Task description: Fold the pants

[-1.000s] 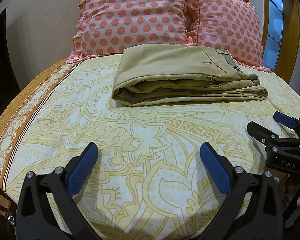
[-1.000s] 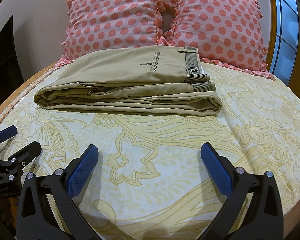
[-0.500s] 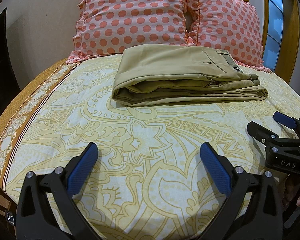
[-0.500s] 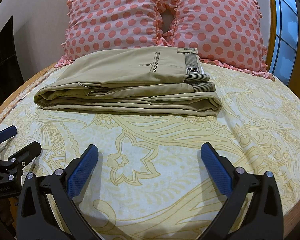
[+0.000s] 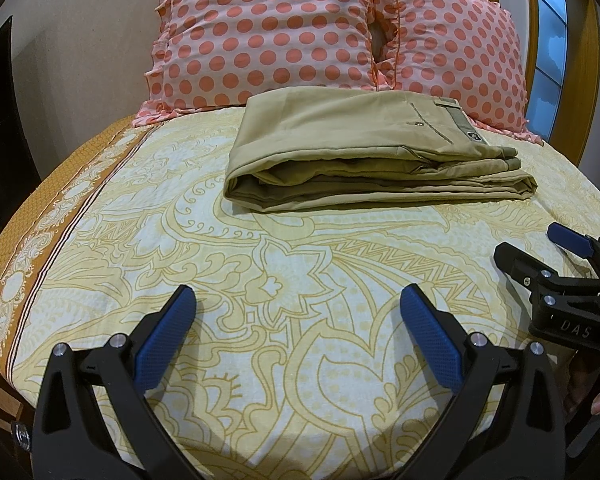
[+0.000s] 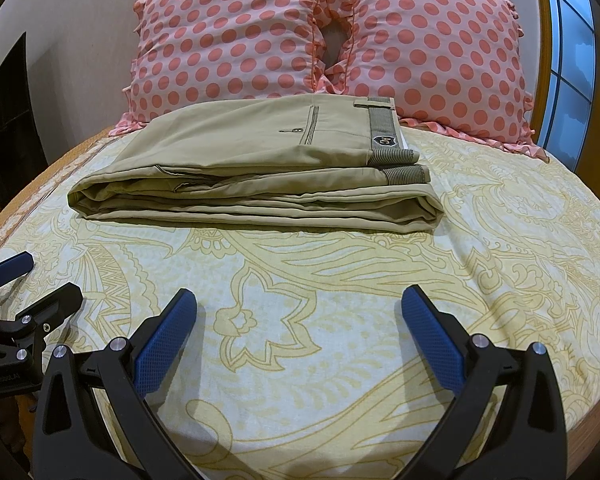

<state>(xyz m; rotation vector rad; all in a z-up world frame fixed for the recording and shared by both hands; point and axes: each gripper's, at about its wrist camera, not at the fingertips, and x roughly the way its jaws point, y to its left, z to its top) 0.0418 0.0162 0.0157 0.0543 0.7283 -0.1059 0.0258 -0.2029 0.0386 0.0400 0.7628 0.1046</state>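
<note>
Khaki pants [image 5: 364, 156] lie folded into a flat rectangular stack on the bed, waistband to the right, in front of the pillows; they also show in the right wrist view [image 6: 252, 172]. My left gripper [image 5: 298, 300] is open and empty, held well short of the pants above the sheet. My right gripper [image 6: 299, 300] is open and empty too, at the same distance. Each gripper shows at the edge of the other's view: the right gripper [image 5: 540, 246] and the left gripper [image 6: 46, 276].
The bed has a yellow patterned sheet [image 5: 284, 292] with an orange border [image 5: 56, 208] on the left. Two pink polka-dot pillows [image 6: 228, 36] [image 6: 432, 44] lean against the wall behind the pants. A wooden frame and window [image 6: 572, 64] stand at the right.
</note>
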